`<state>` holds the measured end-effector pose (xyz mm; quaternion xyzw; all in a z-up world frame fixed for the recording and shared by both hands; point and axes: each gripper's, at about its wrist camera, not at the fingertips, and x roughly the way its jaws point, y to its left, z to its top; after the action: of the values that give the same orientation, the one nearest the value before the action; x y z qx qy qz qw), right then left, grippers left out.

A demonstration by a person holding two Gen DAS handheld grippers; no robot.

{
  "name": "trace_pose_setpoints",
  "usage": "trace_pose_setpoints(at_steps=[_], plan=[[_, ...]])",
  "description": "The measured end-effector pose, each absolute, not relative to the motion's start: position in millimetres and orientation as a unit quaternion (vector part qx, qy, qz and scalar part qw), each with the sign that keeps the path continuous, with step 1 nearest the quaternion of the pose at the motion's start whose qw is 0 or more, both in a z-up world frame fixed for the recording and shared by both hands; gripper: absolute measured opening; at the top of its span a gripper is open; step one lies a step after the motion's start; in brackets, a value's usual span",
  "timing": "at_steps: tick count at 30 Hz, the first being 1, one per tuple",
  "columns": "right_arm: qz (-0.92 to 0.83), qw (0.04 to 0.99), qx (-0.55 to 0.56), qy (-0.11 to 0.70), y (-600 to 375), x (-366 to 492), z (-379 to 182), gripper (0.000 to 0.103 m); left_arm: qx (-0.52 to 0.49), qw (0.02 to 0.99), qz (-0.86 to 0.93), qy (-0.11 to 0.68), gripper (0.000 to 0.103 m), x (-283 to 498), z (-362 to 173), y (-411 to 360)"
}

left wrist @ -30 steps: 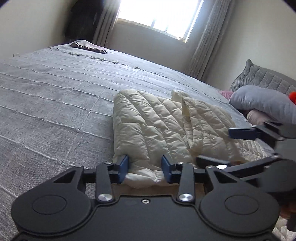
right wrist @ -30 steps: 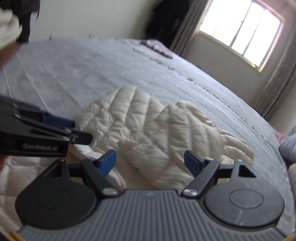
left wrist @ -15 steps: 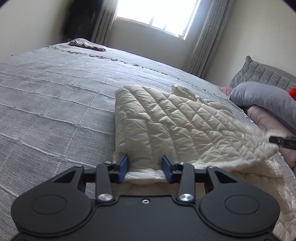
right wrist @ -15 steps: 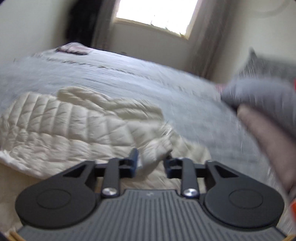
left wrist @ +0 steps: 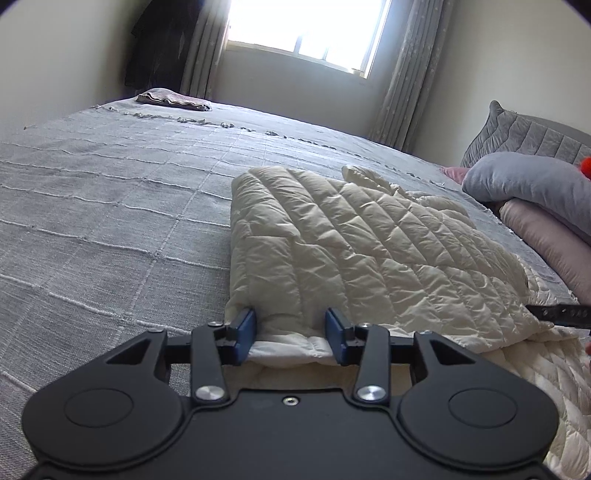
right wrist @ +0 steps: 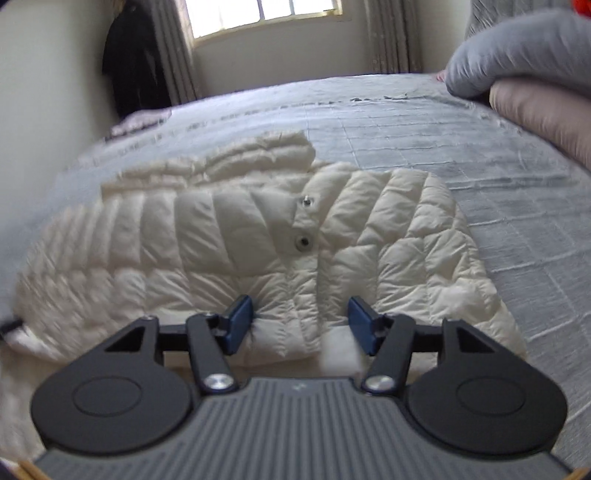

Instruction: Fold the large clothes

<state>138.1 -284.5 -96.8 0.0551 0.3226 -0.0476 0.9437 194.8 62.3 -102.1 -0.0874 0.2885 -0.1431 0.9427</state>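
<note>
A cream quilted puffer jacket [left wrist: 351, 251] lies partly folded on the grey bedspread [left wrist: 110, 206]. My left gripper [left wrist: 291, 334] is at its near left corner, its blue pads apart with the white hem between them. In the right wrist view the jacket [right wrist: 258, 240] shows two snap buttons. My right gripper [right wrist: 301, 325] is open at the jacket's near edge, the fabric lying between its spread pads. A tip of the right gripper [left wrist: 557, 314] shows at the far right of the left wrist view.
Grey and pink pillows [left wrist: 535, 192] are stacked at the right by a quilted grey headboard [left wrist: 524, 133]. A folded cloth [left wrist: 173, 99] lies at the bed's far corner. A window with curtains [left wrist: 303, 33] is behind. A dark garment [right wrist: 129, 66] hangs by the wall.
The right gripper swung from beside the left one to the jacket's right side, pulled a flap over, then opened its jaws. The left gripper stayed at the hem.
</note>
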Motion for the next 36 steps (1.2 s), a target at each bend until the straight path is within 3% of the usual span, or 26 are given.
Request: trace_pose_setpoints(at_steps=[6,9,12,19,27,36], plan=[[-0.05,0.941,0.053,0.33,-283,125,-88,0.062,-0.083,0.942,-0.145,0.291,0.047,192,-98,64],[-0.04,0.939,0.056,0.338,-290,108,-71,0.08,-0.093,0.936,-0.148,0.306,0.062,184,-84,67],[-0.026,0.941,0.06,0.333,-300,82,-56,0.089,-0.083,0.928,-0.158,0.325,0.08,168,-68,66],[-0.017,0.933,0.091,0.348,-335,9,-53,0.097,-0.054,0.919,-0.159,0.356,0.1,112,-54,77],[-0.024,0.913,0.157,0.376,-373,-67,-82,0.099,-0.064,0.907,-0.163,0.384,0.102,60,-64,96],[0.005,0.896,0.225,0.382,-385,-110,-105,0.099,-0.157,0.866,-0.201,0.43,0.101,33,-97,125]])
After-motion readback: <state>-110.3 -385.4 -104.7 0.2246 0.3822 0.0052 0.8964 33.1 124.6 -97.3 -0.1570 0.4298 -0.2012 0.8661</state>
